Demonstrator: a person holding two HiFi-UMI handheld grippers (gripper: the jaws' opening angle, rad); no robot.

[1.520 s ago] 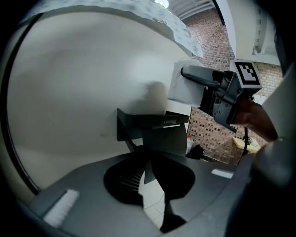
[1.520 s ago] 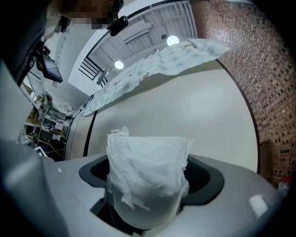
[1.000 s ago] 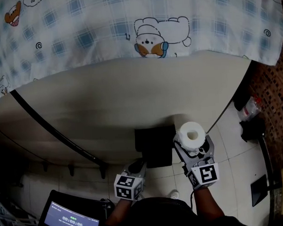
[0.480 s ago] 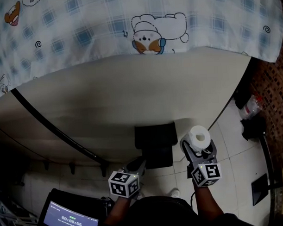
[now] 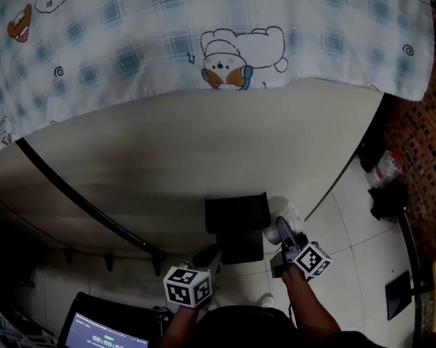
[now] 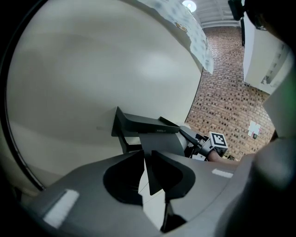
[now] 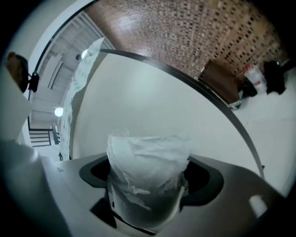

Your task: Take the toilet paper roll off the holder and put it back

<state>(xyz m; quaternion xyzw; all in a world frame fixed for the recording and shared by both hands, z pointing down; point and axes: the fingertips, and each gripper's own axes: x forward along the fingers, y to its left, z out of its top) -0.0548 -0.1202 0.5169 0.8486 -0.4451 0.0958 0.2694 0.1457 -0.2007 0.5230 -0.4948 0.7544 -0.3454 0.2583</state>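
Note:
The white toilet paper roll (image 5: 289,211) sits between the jaws of my right gripper (image 5: 283,230), which is shut on it, just right of the black holder (image 5: 237,213) on the cream panel. In the right gripper view the roll (image 7: 148,157) fills the gap between the jaws, its wrinkled paper facing the camera. My left gripper (image 5: 214,257) hangs below the holder with its jaws together and nothing in them. In the left gripper view, the holder (image 6: 138,124) with its grey flap (image 6: 162,142) lies just beyond the jaws, and the right gripper's marker cube (image 6: 217,139) shows to its right.
A checked cloth with cartoon prints (image 5: 199,42) hangs over the cream panel (image 5: 202,142). A black bar (image 5: 76,199) runs slantwise at the left. A lit screen (image 5: 102,341) is at bottom left. Dark items (image 5: 386,196) stand on the tiled floor by the brick wall (image 6: 226,92).
My right gripper has come down with the roll and rolled over, so the roll's open end no longer faces up. It now sits close beside the holder. The left gripper only rolled slightly.

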